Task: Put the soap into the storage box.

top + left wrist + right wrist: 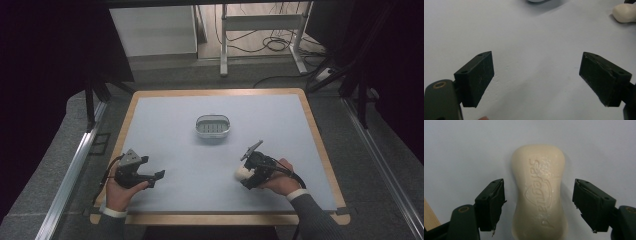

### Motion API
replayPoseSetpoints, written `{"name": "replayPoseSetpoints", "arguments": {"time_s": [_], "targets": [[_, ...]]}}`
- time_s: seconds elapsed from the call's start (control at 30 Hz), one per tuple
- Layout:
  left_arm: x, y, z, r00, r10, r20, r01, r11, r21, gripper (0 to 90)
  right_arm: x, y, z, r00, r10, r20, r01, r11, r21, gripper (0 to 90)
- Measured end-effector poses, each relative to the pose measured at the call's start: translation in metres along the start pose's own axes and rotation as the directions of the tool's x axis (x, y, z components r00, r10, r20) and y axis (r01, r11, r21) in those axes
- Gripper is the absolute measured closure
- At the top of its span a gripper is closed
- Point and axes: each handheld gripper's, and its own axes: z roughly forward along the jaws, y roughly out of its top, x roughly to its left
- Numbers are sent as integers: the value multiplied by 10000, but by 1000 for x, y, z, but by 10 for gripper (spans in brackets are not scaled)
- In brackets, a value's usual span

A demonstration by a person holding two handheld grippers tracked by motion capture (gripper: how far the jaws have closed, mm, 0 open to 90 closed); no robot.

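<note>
While its fingers (pixel 491 203) stand spread, the right gripper (pixel 539 205) straddles the soap bar (pixel 539 192), untouched.

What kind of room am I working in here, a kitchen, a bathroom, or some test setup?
Most likely a lab or test bench, not a home. The table carries a plain grey mat inside a dark frame, cables trail over the floor behind it, and a bare desk frame stands beyond.
</note>
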Motion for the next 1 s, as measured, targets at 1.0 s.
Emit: {"name": "replayPoseSetpoints", "arguments": {"time_s": [1.0], "targets": [[0,0,0,10000,7,-28,-7,10000,48,129,-13,9,-12,9997,232,-100,-230,9994,243,489]]}}
